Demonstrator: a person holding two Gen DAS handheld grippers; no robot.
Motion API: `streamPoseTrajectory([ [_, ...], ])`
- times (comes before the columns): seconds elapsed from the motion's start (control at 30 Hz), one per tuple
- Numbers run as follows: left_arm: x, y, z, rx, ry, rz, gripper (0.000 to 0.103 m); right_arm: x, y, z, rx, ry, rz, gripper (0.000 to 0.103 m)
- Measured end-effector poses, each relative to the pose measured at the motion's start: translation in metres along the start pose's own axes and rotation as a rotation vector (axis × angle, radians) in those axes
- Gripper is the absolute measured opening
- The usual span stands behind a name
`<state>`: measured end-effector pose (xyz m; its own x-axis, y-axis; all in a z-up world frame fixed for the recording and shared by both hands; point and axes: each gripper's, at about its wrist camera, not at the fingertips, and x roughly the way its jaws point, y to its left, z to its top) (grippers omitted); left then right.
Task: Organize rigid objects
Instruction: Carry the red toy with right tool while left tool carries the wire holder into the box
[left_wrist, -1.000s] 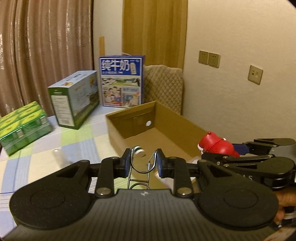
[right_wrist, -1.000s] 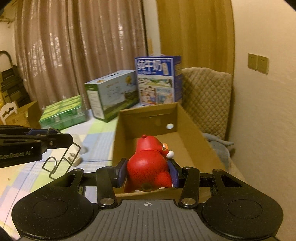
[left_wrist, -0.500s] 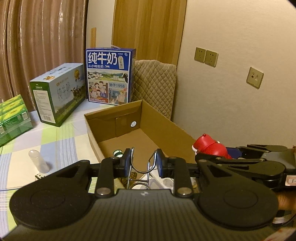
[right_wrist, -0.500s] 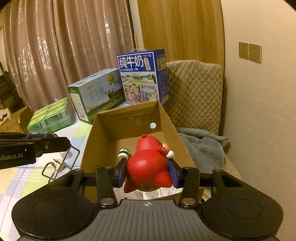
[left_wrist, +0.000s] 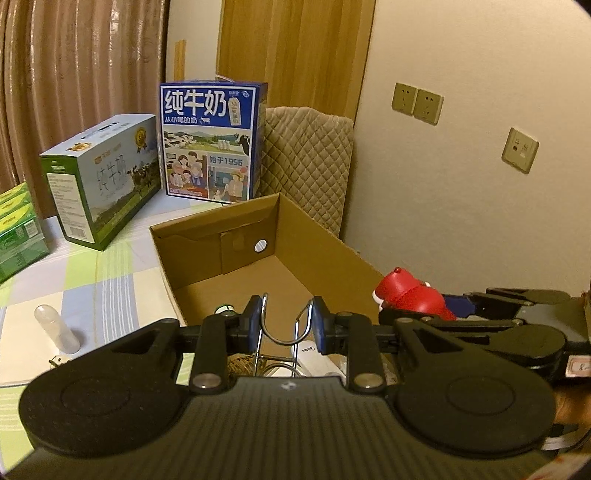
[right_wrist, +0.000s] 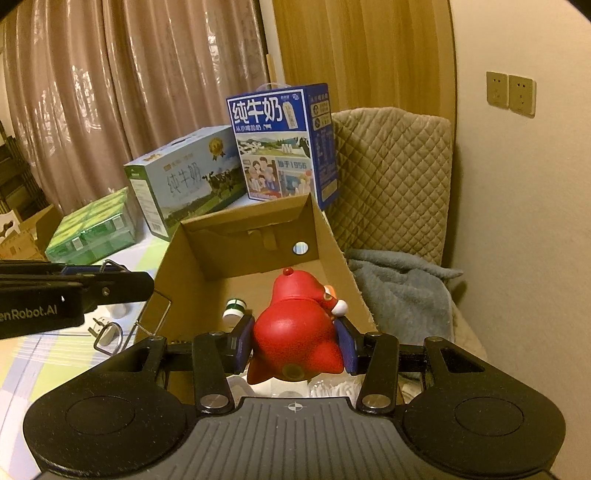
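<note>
My left gripper (left_wrist: 283, 320) is shut on a chrome wire rack (left_wrist: 284, 338) and holds it over the near end of an open cardboard box (left_wrist: 325, 240). The rack also shows hanging below that gripper in the right wrist view (right_wrist: 147, 317). My right gripper (right_wrist: 295, 341) is shut on a red toy figure (right_wrist: 297, 332) above the same box (right_wrist: 332, 236); the figure shows at the right in the left wrist view (left_wrist: 410, 295). A small green-capped bottle (right_wrist: 234, 308) lies inside the box, with white items at its near end.
A blue milk carton (left_wrist: 210, 142), a green-white milk carton (left_wrist: 103, 177) and green packs (left_wrist: 16, 229) stand on the checked tablecloth behind and left of the box. A clear tube (left_wrist: 55, 328) and a plug (right_wrist: 105, 332) lie on the cloth. A quilted chair (right_wrist: 391, 177) stands beside the wall.
Both grippers have moved right and forward over the box with their objects still held. The box now sits more directly under them.
</note>
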<state>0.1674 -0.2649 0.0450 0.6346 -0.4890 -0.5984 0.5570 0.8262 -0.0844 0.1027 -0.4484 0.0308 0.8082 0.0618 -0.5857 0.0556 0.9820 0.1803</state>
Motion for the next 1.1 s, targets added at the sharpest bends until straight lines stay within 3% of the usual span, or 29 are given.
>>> streamPoseTrajectory([
  [1.1, 0.089, 0.038, 0.024, -0.050, 0.054, 0.041, 0.023, 0.083, -0.019, 0.029, 0.000, 0.099, 0.053, 0.044],
])
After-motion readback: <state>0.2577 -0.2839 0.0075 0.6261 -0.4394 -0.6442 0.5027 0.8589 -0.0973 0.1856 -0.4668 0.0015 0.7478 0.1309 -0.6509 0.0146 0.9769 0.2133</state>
